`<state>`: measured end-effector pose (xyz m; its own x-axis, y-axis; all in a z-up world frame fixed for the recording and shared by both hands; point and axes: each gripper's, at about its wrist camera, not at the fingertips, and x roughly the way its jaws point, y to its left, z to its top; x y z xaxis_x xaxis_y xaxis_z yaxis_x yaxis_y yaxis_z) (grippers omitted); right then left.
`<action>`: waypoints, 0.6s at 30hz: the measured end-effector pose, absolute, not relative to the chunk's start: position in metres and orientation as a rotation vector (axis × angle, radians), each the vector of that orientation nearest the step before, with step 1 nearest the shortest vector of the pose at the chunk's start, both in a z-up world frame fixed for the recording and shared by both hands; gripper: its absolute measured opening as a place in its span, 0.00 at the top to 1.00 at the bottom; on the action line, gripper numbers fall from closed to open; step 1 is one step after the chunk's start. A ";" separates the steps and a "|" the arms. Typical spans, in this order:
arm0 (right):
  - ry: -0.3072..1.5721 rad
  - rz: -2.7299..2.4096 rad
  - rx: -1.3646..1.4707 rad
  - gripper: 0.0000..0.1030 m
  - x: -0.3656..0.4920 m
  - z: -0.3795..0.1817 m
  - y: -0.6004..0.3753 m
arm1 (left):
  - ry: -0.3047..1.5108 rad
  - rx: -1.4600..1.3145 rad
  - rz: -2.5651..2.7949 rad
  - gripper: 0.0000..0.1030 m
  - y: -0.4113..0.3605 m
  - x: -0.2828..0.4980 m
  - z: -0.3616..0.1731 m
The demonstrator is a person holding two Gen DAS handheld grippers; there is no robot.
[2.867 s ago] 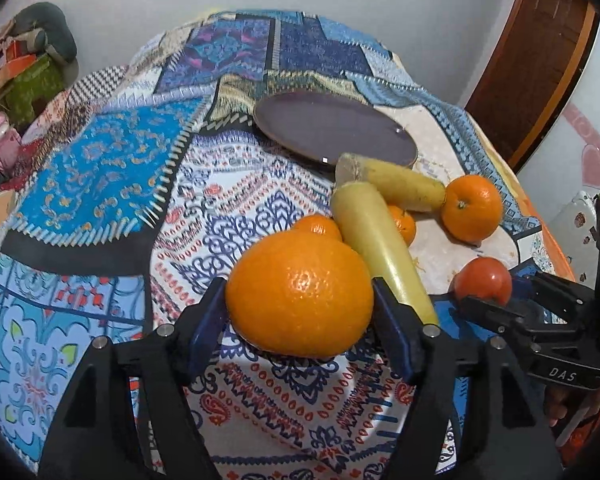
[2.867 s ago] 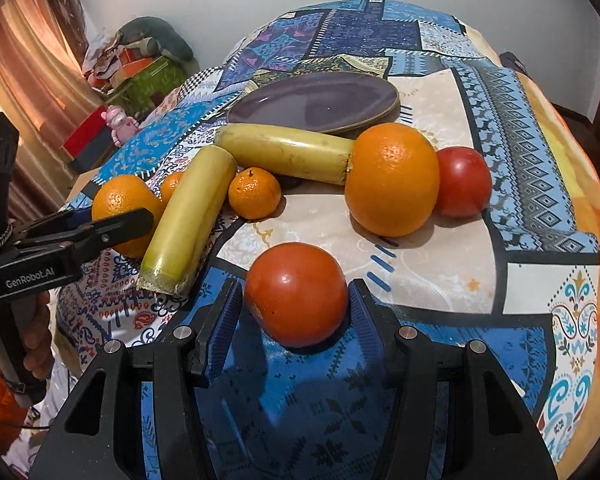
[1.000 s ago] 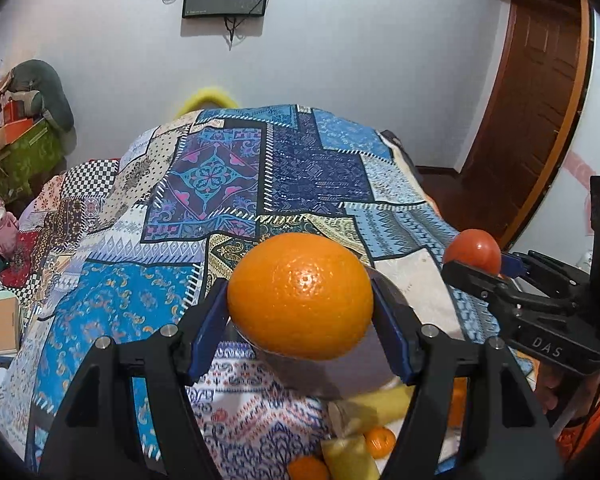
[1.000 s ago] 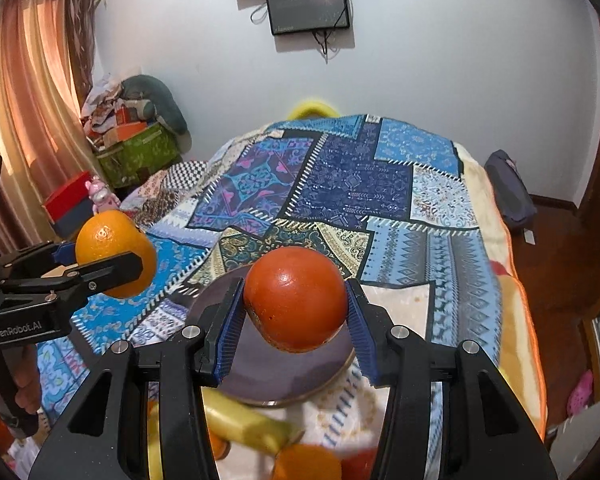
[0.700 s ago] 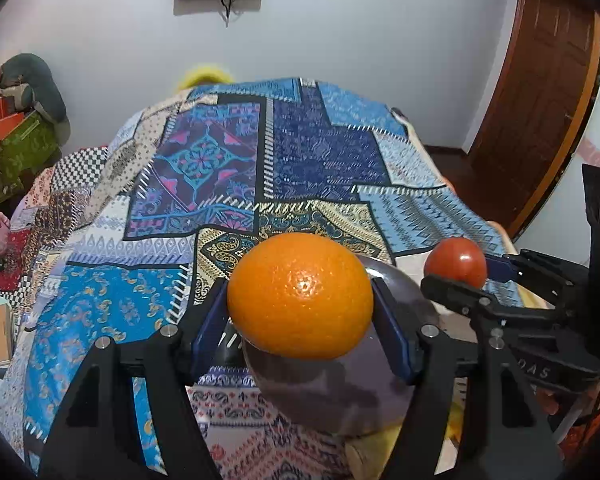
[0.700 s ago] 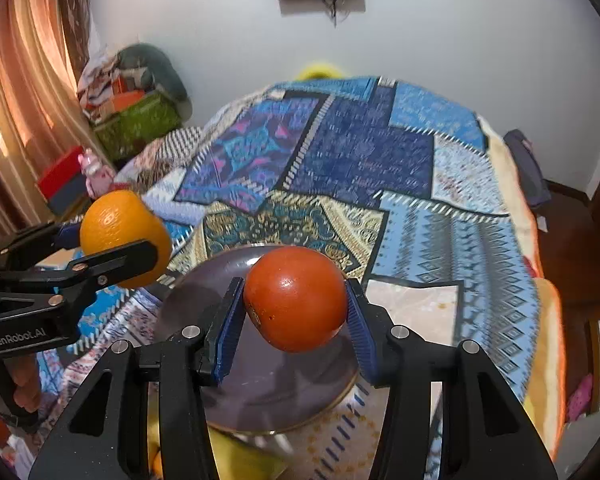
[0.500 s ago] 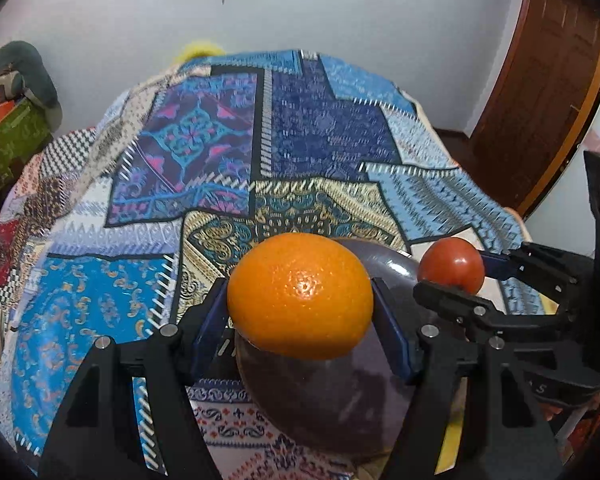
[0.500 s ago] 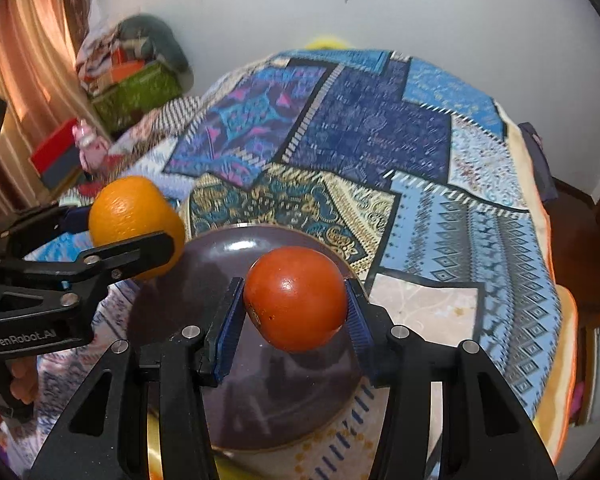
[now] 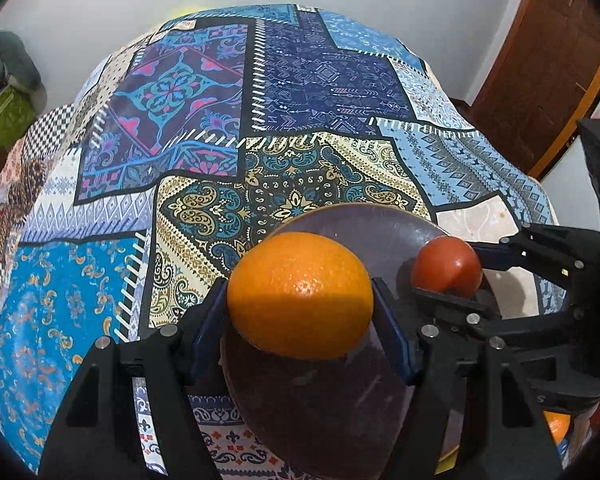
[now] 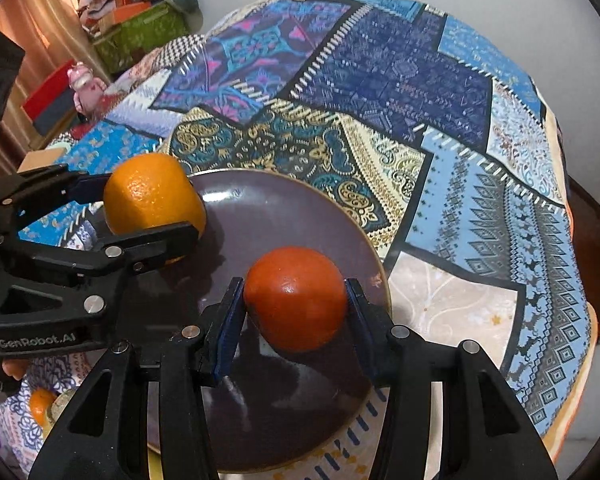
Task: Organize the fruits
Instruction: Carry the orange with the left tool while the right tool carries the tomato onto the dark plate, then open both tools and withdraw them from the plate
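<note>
My left gripper (image 9: 300,304) is shut on a large orange (image 9: 300,294) and holds it over the left part of a dark purple plate (image 9: 372,232). My right gripper (image 10: 296,304) is shut on a red tomato (image 10: 296,296) over the plate's right part (image 10: 268,208). In the right wrist view the left gripper (image 10: 140,204) and its orange (image 10: 152,192) sit at the plate's left rim. In the left wrist view the right gripper (image 9: 460,276) and tomato (image 9: 446,266) are to the right. Whether either fruit touches the plate is unclear.
The plate lies on a patchwork blue cloth (image 9: 220,120) covering a bed. A small orange (image 10: 40,404) and a yellow fruit end (image 10: 60,408) lie near the lower left; another orange (image 9: 556,426) shows at lower right. Boxes and clutter (image 10: 132,20) stand at the left, a wooden door (image 9: 548,60) at the right.
Both grippers lifted their fruits from the near side of the cloth, carried them forward and lowered them over the plate, which now fills the space under both.
</note>
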<state>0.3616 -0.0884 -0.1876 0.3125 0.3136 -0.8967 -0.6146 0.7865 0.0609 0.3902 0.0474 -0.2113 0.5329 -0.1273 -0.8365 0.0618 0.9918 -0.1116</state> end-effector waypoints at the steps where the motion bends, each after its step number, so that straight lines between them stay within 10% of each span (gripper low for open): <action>1: 1.098 0.625 -0.324 0.55 0.362 -0.189 -0.088 | 1.004 -0.064 -0.113 0.33 0.046 0.390 -0.212; 18: 0.938 0.592 -0.295 0.34 0.331 -0.139 -0.108 | 0.876 -0.052 -0.113 0.32 0.048 0.346 -0.154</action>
